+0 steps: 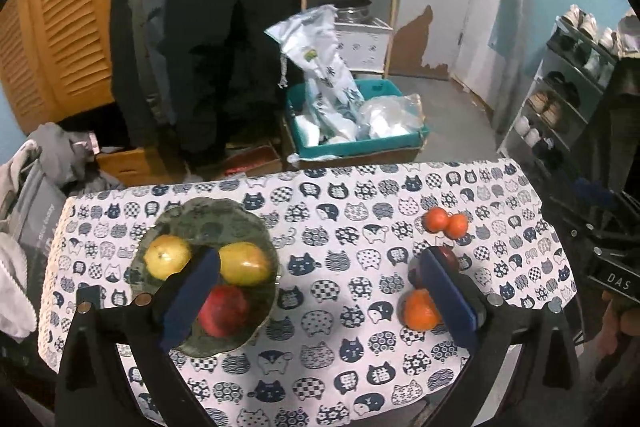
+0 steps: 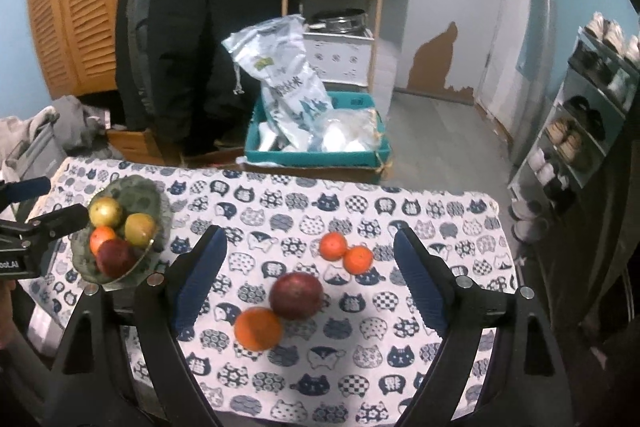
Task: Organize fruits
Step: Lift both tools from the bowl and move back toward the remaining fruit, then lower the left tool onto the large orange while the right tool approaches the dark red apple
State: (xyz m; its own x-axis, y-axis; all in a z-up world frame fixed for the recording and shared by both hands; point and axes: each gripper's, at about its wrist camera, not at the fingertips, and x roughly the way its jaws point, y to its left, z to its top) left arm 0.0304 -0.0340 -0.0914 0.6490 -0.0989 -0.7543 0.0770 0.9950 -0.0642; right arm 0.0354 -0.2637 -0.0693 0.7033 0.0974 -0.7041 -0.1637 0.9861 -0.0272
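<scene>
Apple (image 1: pixel 447 255) behind finger (image 1: pixel 448 291), perhaps.

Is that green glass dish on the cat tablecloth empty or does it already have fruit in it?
It has fruit in it. The green glass dish holds two yellow-green apples, a red apple and an orange fruit.

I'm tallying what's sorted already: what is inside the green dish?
The green dish holds two yellow-green fruits, a red apple and, in the right wrist view, an orange fruit. The dish floor beneath them is covered.
</scene>
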